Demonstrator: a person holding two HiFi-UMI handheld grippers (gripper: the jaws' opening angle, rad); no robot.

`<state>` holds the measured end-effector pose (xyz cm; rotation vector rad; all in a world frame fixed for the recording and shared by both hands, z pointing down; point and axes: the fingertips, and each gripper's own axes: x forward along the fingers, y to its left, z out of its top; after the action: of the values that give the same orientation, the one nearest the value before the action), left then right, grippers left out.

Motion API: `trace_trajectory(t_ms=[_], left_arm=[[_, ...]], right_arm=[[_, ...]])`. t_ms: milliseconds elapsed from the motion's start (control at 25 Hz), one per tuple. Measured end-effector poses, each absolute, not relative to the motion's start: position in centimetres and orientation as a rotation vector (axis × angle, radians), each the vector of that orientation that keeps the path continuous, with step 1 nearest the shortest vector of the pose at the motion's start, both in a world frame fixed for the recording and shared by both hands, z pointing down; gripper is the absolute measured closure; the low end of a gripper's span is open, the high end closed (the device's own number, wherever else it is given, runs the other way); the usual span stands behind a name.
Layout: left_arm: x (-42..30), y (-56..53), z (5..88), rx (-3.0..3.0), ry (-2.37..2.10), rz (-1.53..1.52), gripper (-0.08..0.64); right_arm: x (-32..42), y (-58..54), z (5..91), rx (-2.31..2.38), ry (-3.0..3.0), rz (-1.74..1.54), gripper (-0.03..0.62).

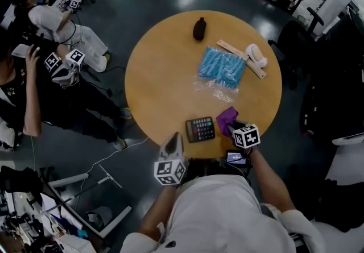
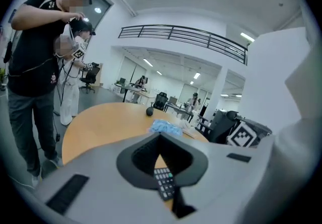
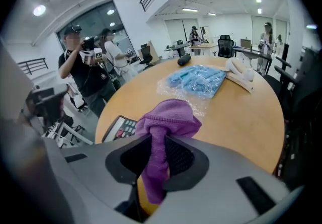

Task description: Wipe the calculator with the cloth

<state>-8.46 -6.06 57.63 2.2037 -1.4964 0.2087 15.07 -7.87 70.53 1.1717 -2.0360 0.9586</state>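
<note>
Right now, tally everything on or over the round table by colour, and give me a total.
Black: 2, the calculator and a small dark object
Purple: 1, the cloth gripped by the right gripper
Blue: 1, a plastic-wrapped bundle
Tan: 1, a flat strip
White: 1, a rounded object
Total: 6

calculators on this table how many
1. The calculator lies at the near edge of the round table, just left of the purple cloth pinched in the right gripper. No second one shows anywhere on it.
</note>
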Motion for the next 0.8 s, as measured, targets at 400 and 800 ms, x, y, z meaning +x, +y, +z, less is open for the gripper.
trace_trajectory(t_ms=[400,800], left_arm=[[-8.0,-4.1,55.7,2.182,-1.493,0.118,0.552],[-7.5,-3.7,56.1,2.193,-1.448,0.112,0.552]], right_arm=[[15.2,-8.7,78.2,1.234,-1.685,0.848,0.511],[14.3,-8.1,77.1,1.219,-1.719,0.845,0.457]])
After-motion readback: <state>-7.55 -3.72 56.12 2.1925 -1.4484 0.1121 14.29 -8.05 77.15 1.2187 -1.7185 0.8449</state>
